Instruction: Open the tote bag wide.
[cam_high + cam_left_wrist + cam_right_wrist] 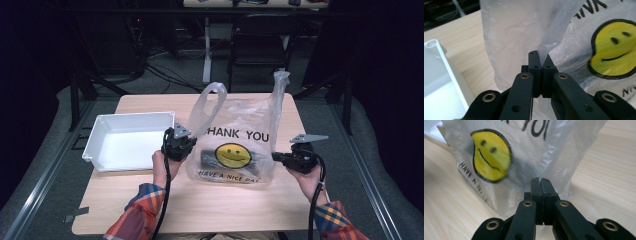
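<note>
Plastic bag stands upright, handles up, left gripper and right gripper fingers clamped on its sides.

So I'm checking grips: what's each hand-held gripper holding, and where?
Both pinch the plastic bag: left hand-held gripper its left side edge, right hand-held gripper its right side edge.

A pale wooden table stood on grey carpet in a dark room, with a black chair at twelve o'clock and cables at eleven.
</note>
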`<move>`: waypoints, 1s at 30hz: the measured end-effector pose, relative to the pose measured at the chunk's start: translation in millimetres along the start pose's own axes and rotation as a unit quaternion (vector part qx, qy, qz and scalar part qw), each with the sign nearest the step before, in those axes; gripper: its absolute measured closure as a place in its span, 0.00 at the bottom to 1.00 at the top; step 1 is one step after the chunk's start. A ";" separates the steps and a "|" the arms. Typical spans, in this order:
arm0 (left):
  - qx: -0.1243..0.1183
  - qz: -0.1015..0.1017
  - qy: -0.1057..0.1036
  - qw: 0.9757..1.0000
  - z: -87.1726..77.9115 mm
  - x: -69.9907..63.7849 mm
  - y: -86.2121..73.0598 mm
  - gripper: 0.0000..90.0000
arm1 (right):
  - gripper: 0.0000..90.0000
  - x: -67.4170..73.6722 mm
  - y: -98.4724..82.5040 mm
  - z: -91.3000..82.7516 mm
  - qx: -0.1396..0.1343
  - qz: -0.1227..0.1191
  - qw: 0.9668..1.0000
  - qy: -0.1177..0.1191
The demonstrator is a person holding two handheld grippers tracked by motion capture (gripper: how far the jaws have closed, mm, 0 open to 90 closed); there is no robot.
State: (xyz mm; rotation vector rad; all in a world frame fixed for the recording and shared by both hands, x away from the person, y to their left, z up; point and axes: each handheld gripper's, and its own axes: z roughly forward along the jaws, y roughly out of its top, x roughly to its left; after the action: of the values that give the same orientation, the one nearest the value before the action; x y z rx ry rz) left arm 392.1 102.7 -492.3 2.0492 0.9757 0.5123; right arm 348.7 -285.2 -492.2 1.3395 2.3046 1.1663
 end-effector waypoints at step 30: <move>0.063 -0.013 -0.041 0.997 11.9 10.1 -25.5 0.99 | 0.97 -11.1 25.3 31.1 -0.014 -0.001 1.000 -0.024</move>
State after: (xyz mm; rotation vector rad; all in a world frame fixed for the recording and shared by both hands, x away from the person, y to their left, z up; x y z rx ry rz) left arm 394.1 114.7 -519.6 2.1484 1.0049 0.3575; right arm 387.7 -271.4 -496.0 1.3409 2.2484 1.1487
